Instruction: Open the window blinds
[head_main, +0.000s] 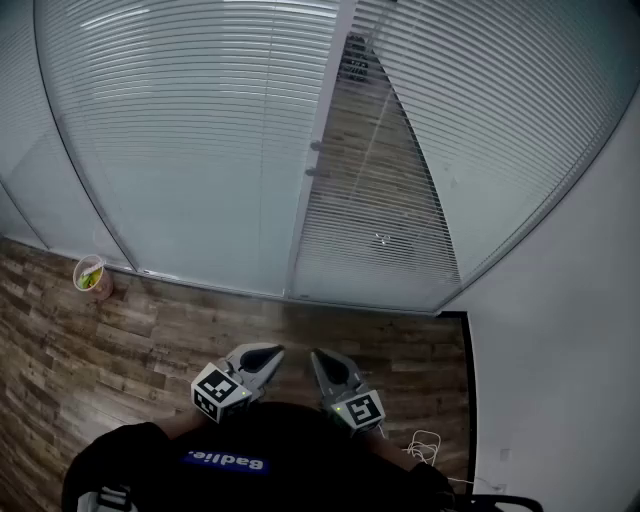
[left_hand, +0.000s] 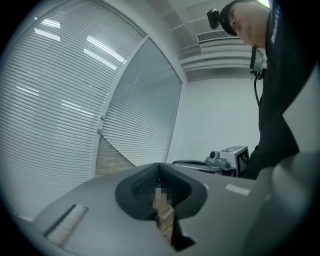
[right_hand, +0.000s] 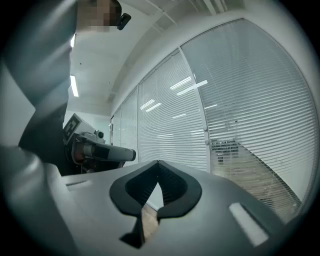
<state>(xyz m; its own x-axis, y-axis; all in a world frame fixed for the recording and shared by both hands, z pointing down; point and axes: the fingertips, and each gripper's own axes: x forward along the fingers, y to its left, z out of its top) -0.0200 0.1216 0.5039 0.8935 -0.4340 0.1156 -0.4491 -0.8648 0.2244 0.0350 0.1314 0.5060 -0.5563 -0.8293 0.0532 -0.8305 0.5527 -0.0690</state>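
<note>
White slatted blinds (head_main: 200, 130) cover the glass wall ahead, and another set of blinds (head_main: 500, 110) hangs to the right. Between them, the lower blind (head_main: 375, 245) hangs askew, baring a wedge of wood floor behind the glass. Two small knobs (head_main: 314, 147) sit on the white frame post beside it. My left gripper (head_main: 268, 352) and right gripper (head_main: 320, 356) are held close to my body, well short of the window, both shut and empty. The left gripper (left_hand: 159, 169) points toward the blinds (left_hand: 55, 110). The right gripper (right_hand: 158, 165) faces the skewed blind (right_hand: 250, 170).
A small cup with something yellow-green in it (head_main: 90, 275) stands on the wood floor by the glass at left. A white cable (head_main: 425, 445) lies on the floor at lower right, near the plain white wall (head_main: 560, 350).
</note>
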